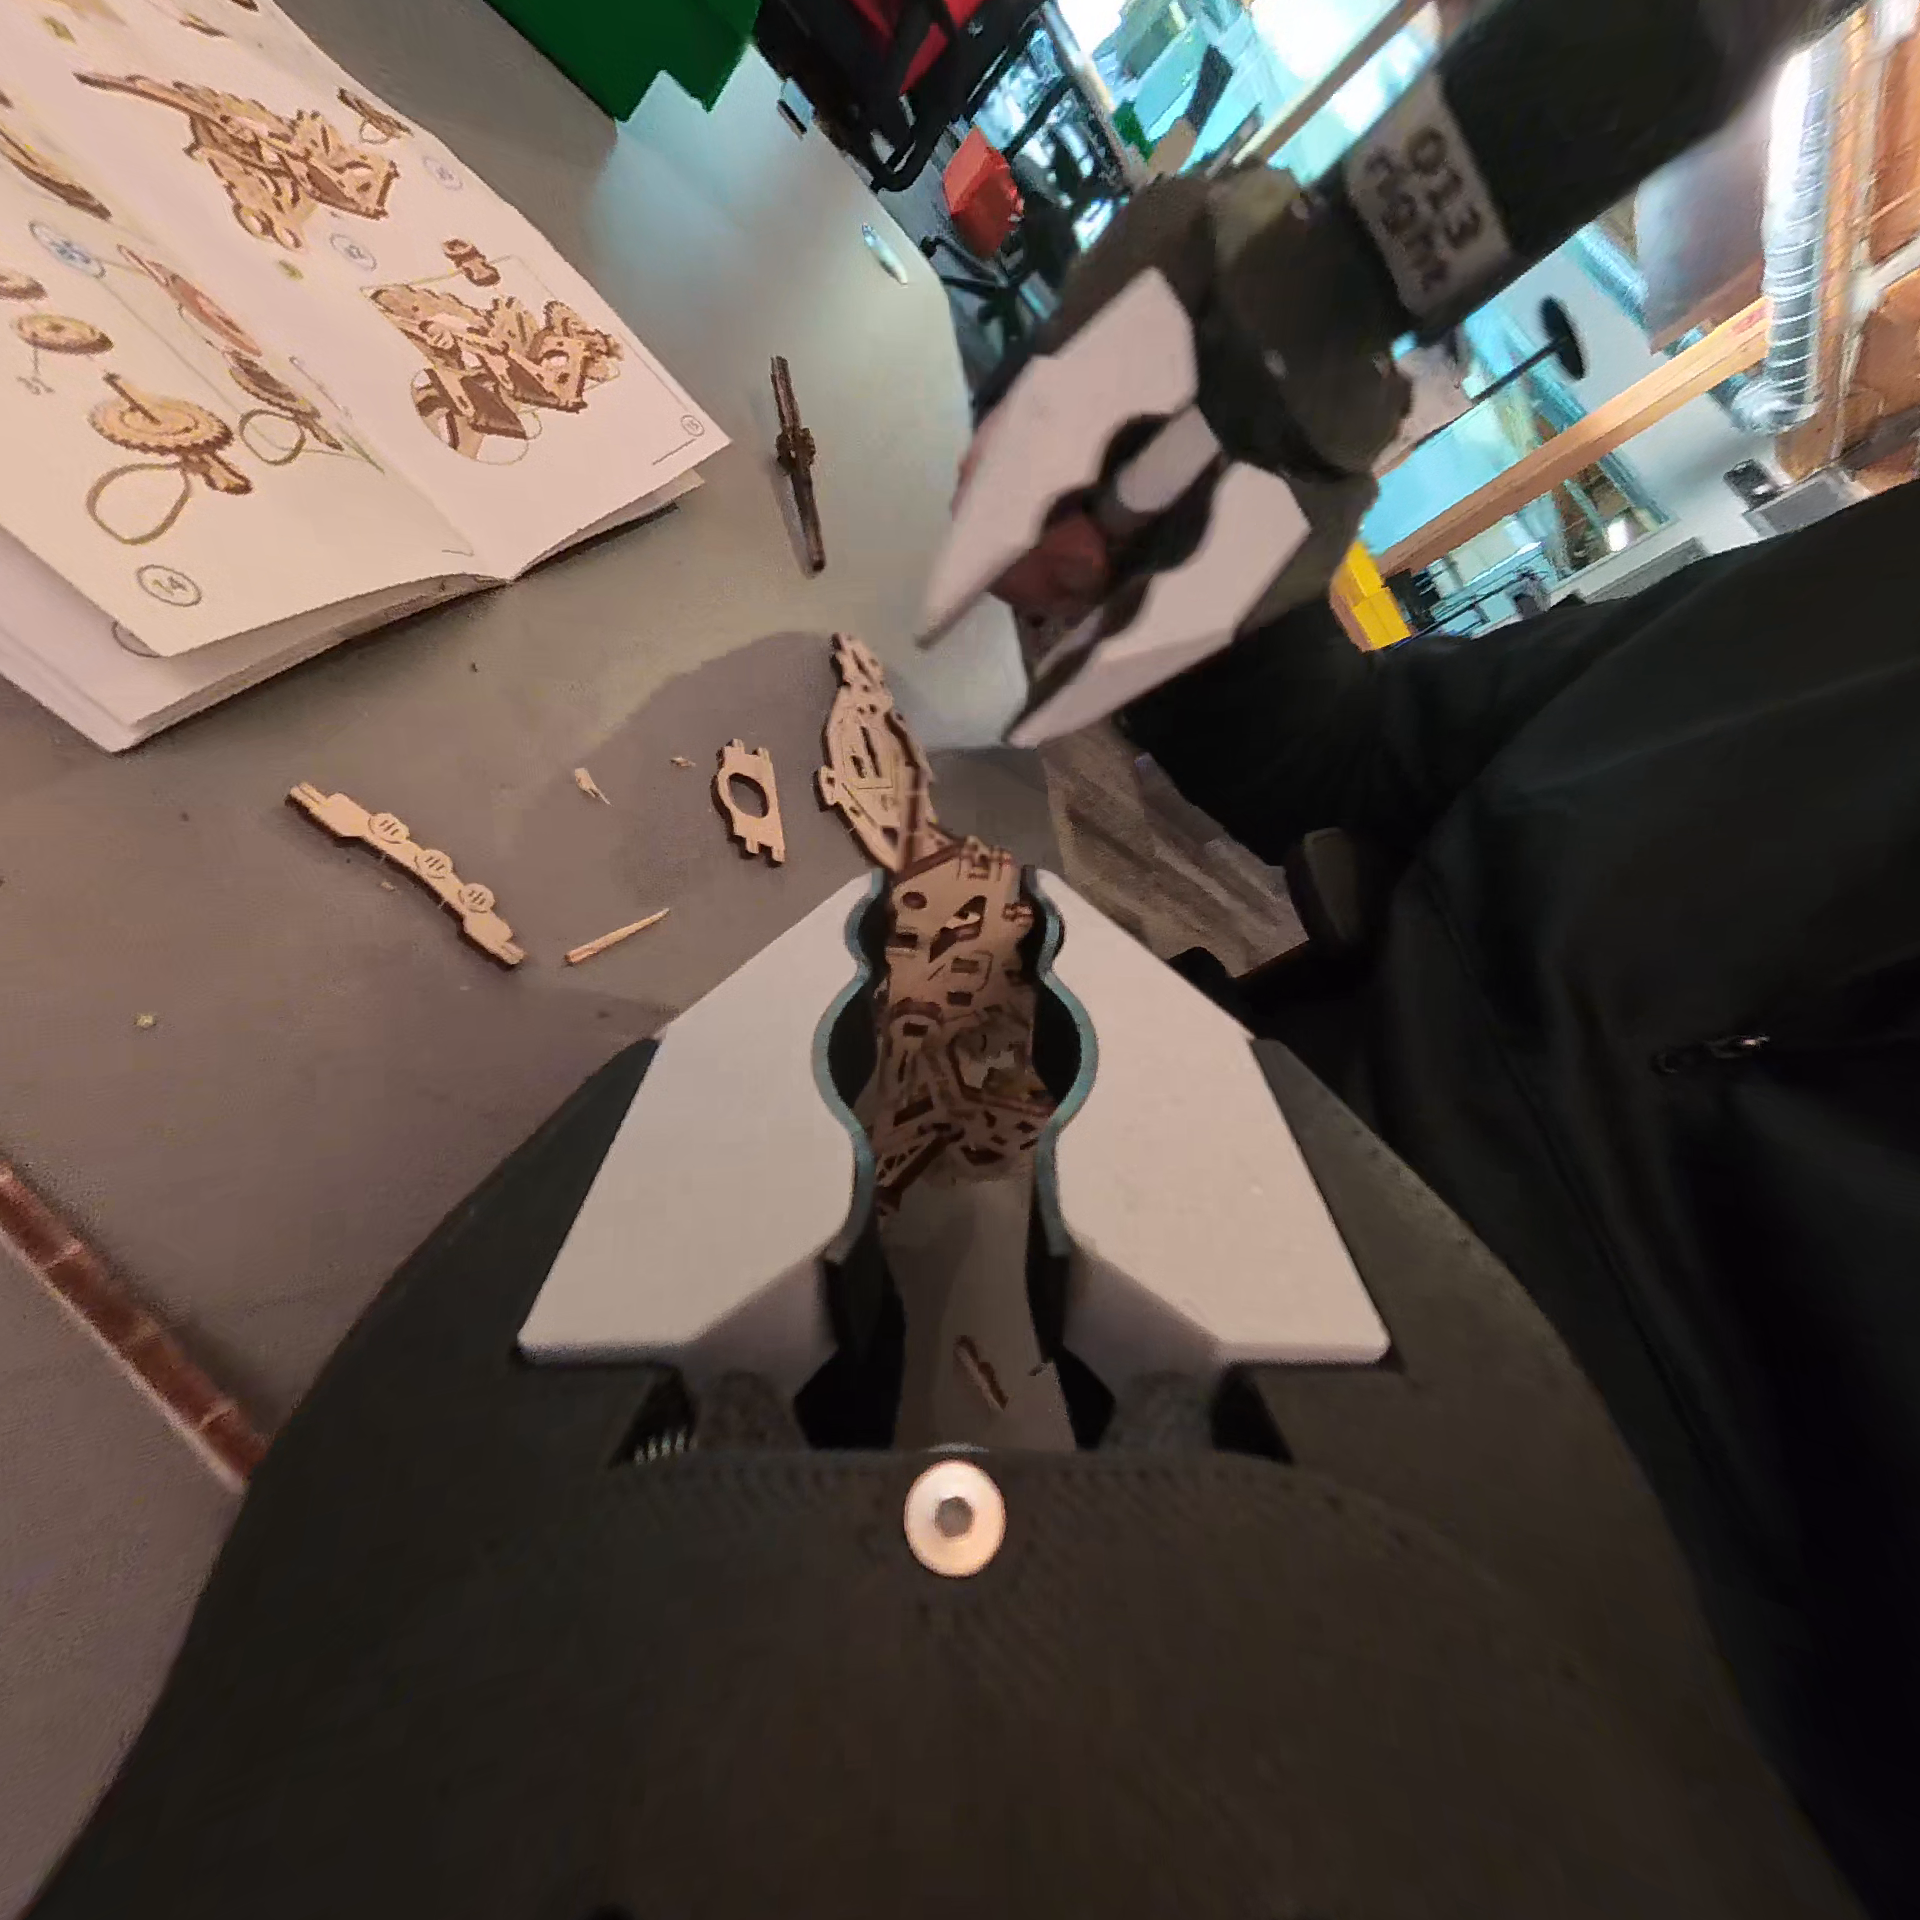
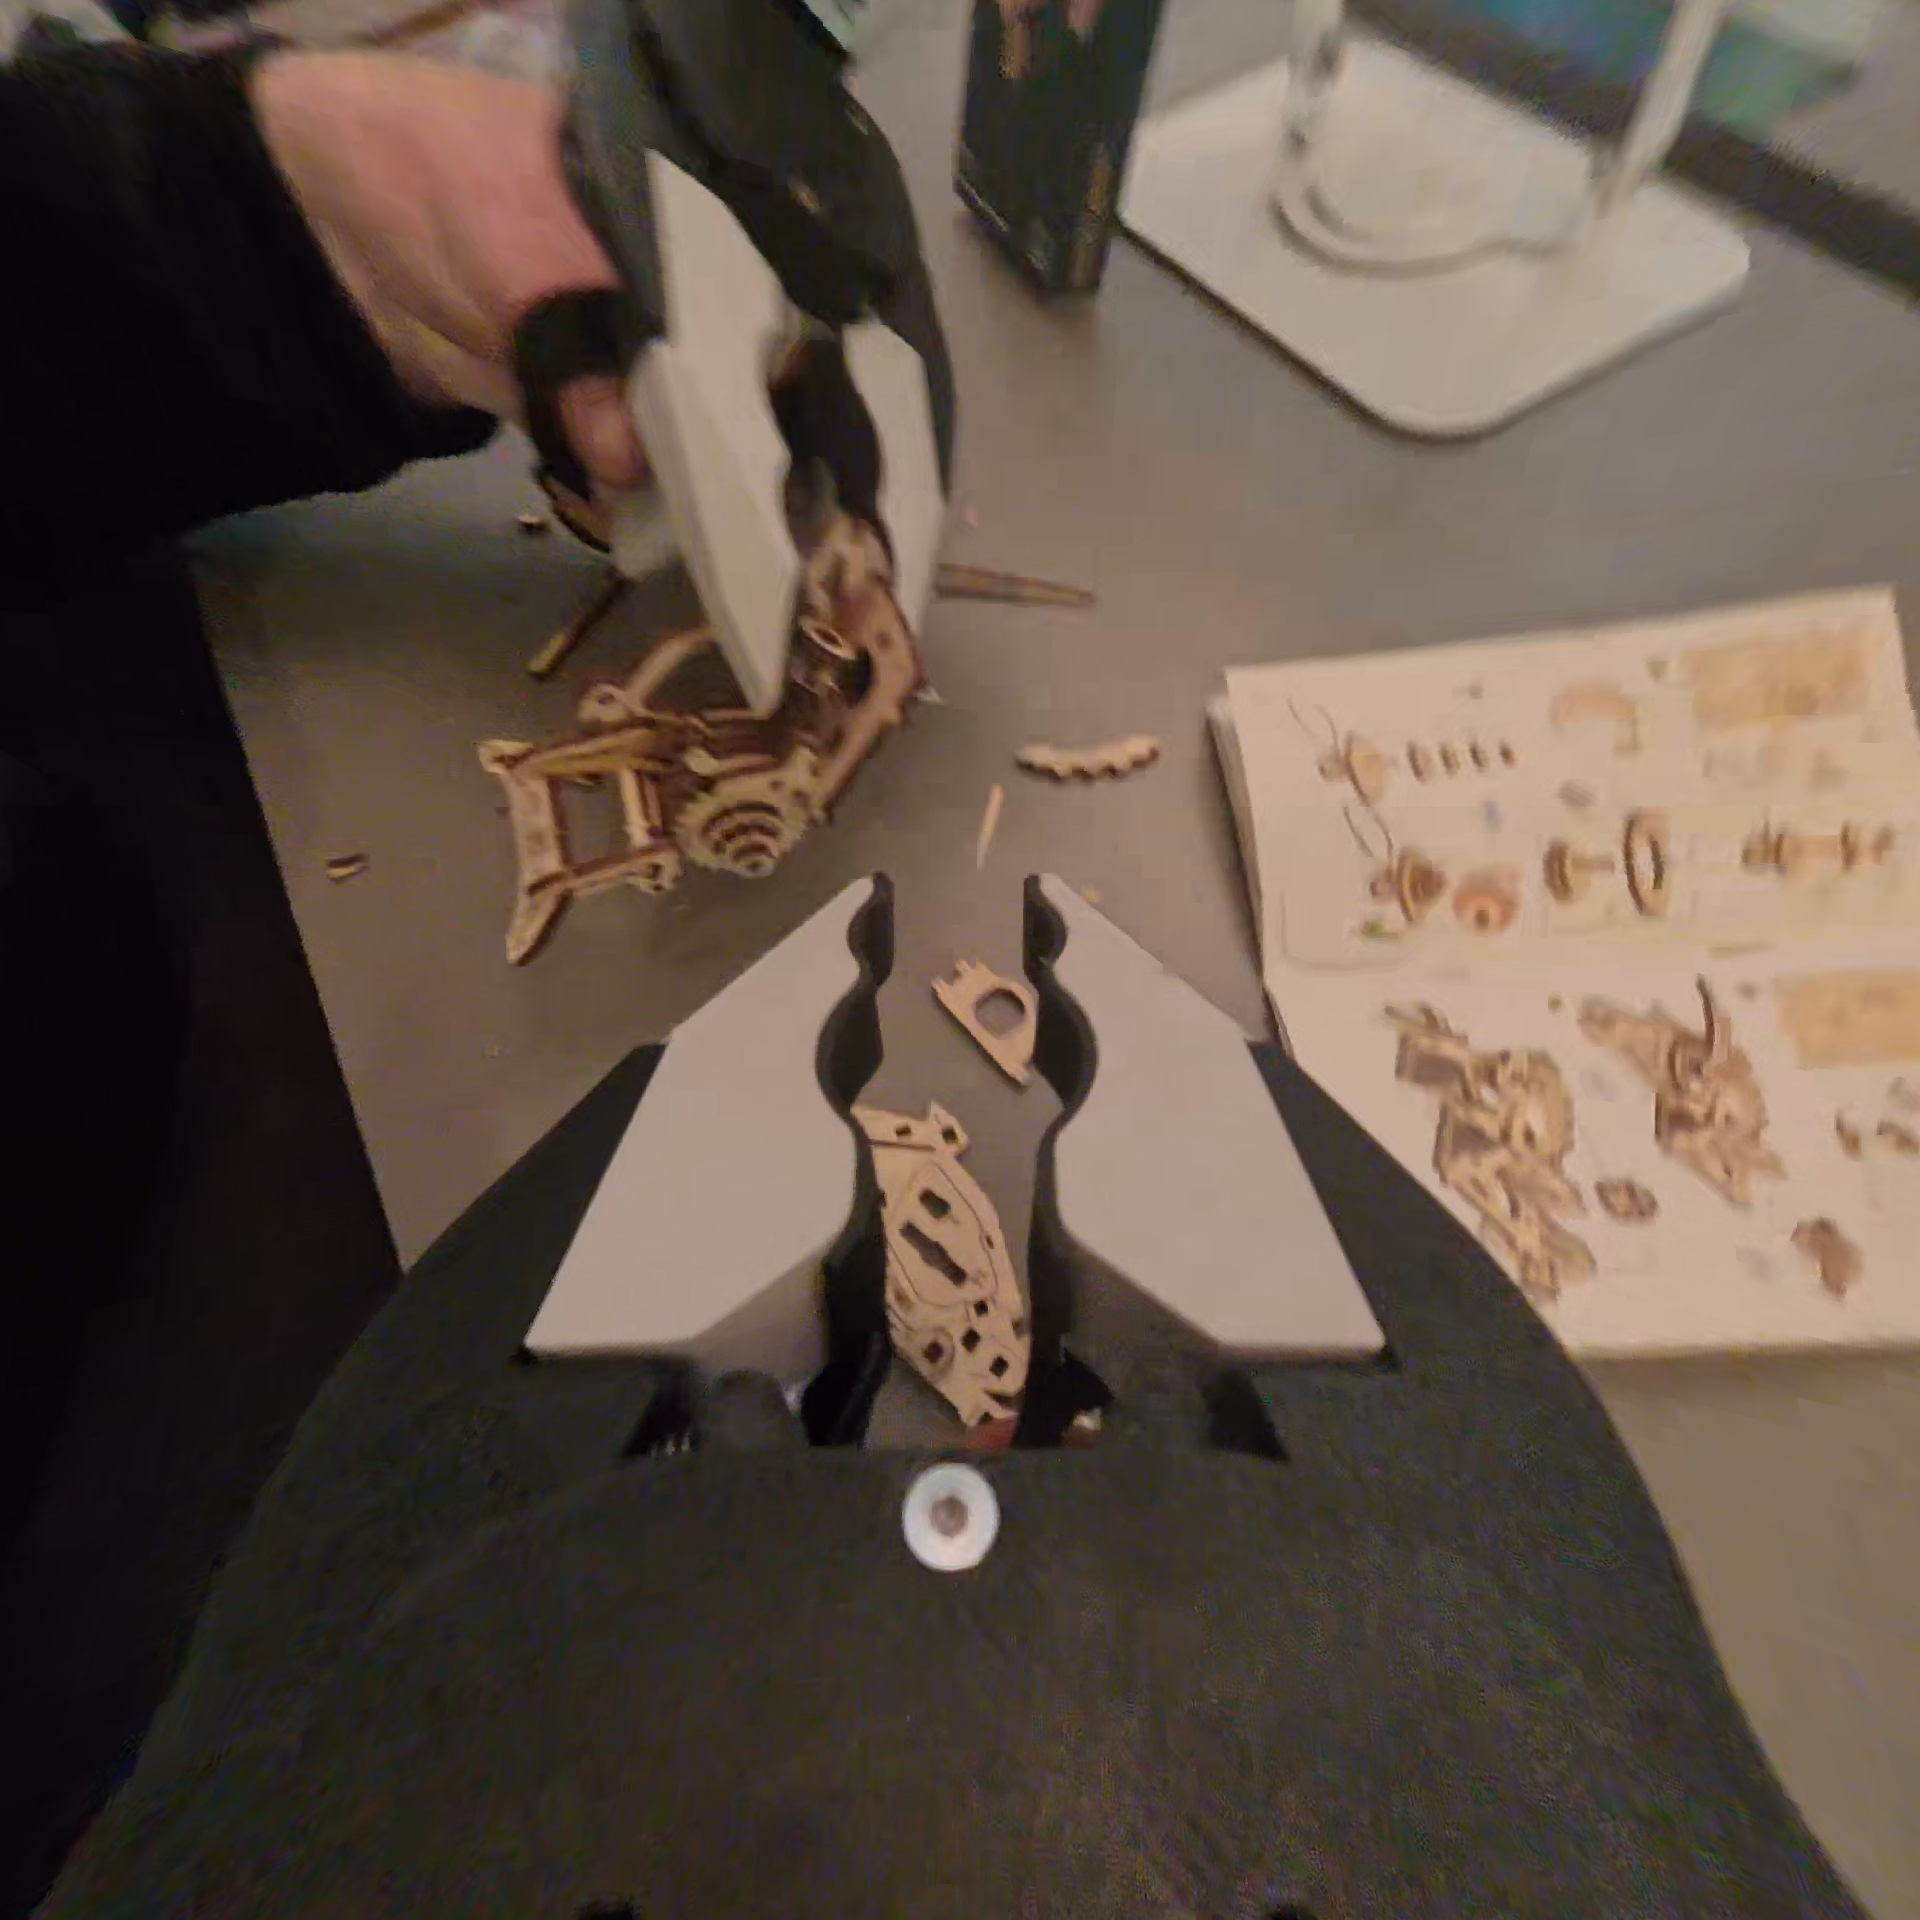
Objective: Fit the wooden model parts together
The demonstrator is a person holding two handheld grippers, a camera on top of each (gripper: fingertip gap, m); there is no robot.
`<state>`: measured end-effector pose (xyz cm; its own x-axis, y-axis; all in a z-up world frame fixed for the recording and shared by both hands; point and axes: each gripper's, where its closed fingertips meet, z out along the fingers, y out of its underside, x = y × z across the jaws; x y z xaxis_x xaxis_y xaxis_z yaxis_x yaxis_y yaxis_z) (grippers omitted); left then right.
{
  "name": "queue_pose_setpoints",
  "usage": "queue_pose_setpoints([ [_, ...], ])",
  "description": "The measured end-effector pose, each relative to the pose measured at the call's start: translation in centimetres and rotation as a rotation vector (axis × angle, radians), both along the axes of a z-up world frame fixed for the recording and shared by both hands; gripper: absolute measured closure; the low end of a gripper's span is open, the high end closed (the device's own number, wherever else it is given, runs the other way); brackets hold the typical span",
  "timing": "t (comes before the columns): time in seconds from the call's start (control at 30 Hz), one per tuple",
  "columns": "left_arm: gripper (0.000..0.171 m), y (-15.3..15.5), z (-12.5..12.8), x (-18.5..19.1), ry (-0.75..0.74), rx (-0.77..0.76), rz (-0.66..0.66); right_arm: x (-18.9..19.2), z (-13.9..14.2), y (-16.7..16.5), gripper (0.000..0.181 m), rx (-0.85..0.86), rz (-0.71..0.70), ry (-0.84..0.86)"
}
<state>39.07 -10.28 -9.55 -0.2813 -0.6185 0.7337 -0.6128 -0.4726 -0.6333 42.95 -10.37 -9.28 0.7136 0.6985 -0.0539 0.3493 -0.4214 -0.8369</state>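
Left gripper [image 2: 831, 582] pins the model, right gripper [image 2: 956, 894] hovers over loose parts.

Left jaws are nearly closed, clamped on the half-built wooden model [image 2: 675, 790] resting on the grey surface [image 2: 1299, 499]. Right jaws stand apart, gripping nothing, above the small flat plate [image 2: 992, 1013] and the larger slotted panel [image 2: 951, 1278]. These look thin, light, stiff and snappable, so pinch a solid edge, not the cut-outs.

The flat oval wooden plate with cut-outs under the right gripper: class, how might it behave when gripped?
The plate looks thin and slotted, so probably light but snappable. Lying flat on the table, its edge may be hard to catch.
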Motion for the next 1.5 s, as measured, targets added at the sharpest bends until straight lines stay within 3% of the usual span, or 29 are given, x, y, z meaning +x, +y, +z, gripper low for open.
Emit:
queue_pose_setpoints([
  [0.07, 0.150, -0.6, 0.6, 0.0, -0.027, -0.058, -0.025, -2.1, 1.7, -0.5, 0.163, 0.141, 0.097, -0.039],
  [0.3, 0.149, -1.6, 1.2, 0.0, -0.059, -0.189, -0.060, -5.1, 1.1, -0.1, 0.157, 0.298, 0.276, -0.203],
  [0.53, 0.137, -1.7, 1.3, 0.3, -0.064, -0.265, -0.064, -5.5, 0.2, -0.2, 0.167, 0.245, 0.320, -0.175],
  [0.63, 0.128, -1.6, 1.8, 0.1, -0.104, -0.308, -0.062, -5.4, 0.7, -0.3, 0.167, 0.218, 0.298, -0.074],
  [0.77, 0.144, -1.7, 1.4, -0.1, -0.100, -0.287, -0.059, -4.8, 1.2, -0.3, 0.168, 0.182, 0.264, 0.042],
  [0.87, 0.145, -1.8, 1.1, -0.1, -0.079, -0.267, -0.049, -4.8, 0.8, -0.6, 0.167, 0.176, 0.263, 0.026],
  [1.0, 0.139, -1.9, 0.2, -0.3, -0.027, -0.221, -0.041, -4.7, 0.4, -0.8, 0.167, 0.143, 0.250, 0.031],
  [1.17, 0.110, -1.4, -1.4, -0.4, 0.057, -0.081, -0.003, -4.8, -1.0, -0.9, 0.167, 0.111, 0.239, 0.019],
  [1.3, 0.106, -0.2, -2.2, -0.8, 0.088, 0.038, 0.038, -4.8, -1.4, -0.6, 0.168, 0.105, 0.220, 0.021],
  [1.5, 0.112, 0.5, -2.4, -1.3, 0.094, 0.086, 0.063, -4.5, -2.0, 0.0, 0.169, 0.082, 0.187, 0.010],
])
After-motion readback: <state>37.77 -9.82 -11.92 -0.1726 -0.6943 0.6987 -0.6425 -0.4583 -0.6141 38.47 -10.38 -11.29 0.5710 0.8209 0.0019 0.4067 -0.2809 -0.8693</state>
